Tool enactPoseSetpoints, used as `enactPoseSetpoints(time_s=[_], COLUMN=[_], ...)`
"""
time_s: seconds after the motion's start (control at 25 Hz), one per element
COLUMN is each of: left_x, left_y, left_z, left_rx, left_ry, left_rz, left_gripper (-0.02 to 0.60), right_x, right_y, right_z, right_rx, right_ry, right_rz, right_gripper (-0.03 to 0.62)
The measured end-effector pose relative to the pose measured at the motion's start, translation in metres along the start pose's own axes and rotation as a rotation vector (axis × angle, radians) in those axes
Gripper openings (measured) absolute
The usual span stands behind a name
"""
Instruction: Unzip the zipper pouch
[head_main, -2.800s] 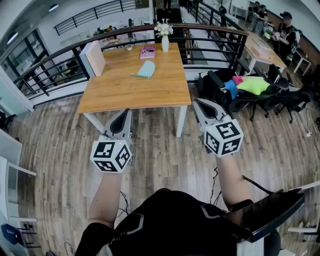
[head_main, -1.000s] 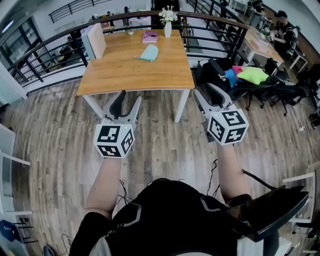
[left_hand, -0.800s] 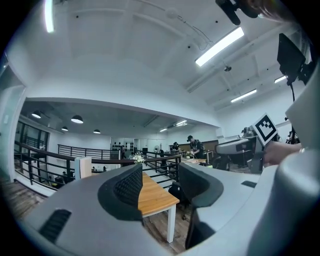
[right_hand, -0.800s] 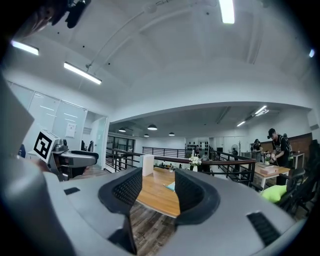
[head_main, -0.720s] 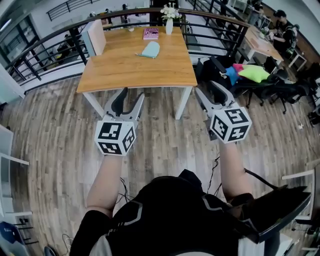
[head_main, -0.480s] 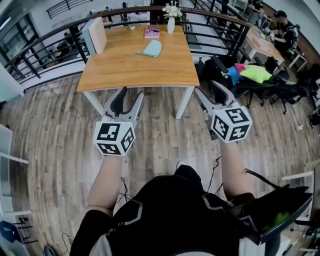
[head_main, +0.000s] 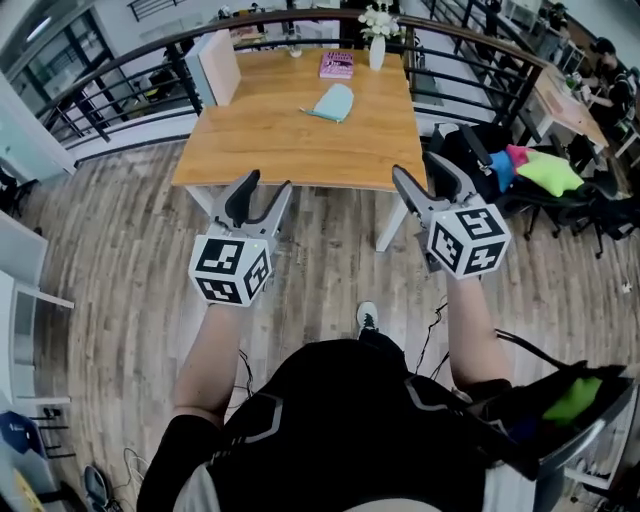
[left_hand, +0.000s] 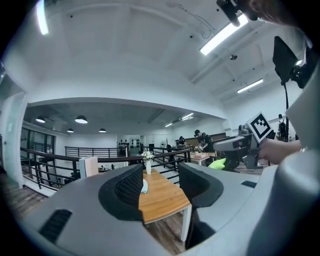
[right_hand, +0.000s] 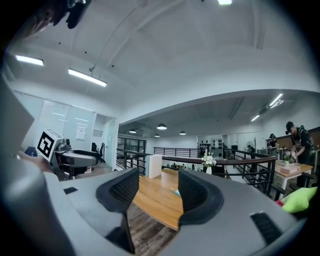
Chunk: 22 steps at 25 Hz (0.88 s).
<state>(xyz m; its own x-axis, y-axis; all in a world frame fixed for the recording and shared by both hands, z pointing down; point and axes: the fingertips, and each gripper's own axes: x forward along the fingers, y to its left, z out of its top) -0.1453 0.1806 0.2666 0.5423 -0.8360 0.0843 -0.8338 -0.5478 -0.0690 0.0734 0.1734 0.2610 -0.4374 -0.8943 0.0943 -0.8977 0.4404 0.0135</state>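
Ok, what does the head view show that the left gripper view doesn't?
Only the head view: the whole teal zipper pouch, the pink book. Only the left gripper view: the ceiling lights. Both: the wooden table, the flower vase, and the right gripper, whose jaws have just been opening with nothing between them.

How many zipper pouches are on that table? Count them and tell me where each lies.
1. The light-blue zipper pouch lies on the far half of the wooden table, just nearer than the pink book and the flower vase. No other shows; none seems hidden.
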Motion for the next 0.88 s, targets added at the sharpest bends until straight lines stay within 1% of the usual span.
enactPoseSetpoints(time_s=[0.16, 0.24, 0.4, 0.64, 0.8, 0.88], left_x=[0.047, 0.073, 0.118, 0.169, 0.2, 0.216], left_y=[0.01, 0.014, 0.02, 0.025, 0.025, 0.025], left_z=[0.013, 0.018, 0.017, 0.014, 0.008, 0.003], left_rx=[0.016, 0.014, 0.011, 0.002, 0.004, 0.004], left_ry=[-0.002, 0.003, 0.018, 0.051, 0.067, 0.089], left_rz=[0.036, 0.04, 0.041, 0.049, 0.064, 0.058], left_gripper=[0.229, 0.229, 0.229, 0.229, 0.229, 0.229], right_x=[0.035, 0.054, 0.085, 0.113, 0.131, 0.141], right_y=[-0.039, -0.058, -0.092, -0.125, -0.142, -0.148], right_z=[0.009, 0.011, 0.01, 0.008, 0.0, -0.006], right_rx=[0.009, 0.003, 0.002, -0.013, -0.018, -0.023], right_ry=[-0.018, -0.009, 0.003, 0.013, 0.028, 0.042], right_rz=[0.059, 0.084, 0.107, 0.137, 0.182, 0.206], right_gripper=[0.244, 0.244, 0.244, 0.244, 0.244, 0.23])
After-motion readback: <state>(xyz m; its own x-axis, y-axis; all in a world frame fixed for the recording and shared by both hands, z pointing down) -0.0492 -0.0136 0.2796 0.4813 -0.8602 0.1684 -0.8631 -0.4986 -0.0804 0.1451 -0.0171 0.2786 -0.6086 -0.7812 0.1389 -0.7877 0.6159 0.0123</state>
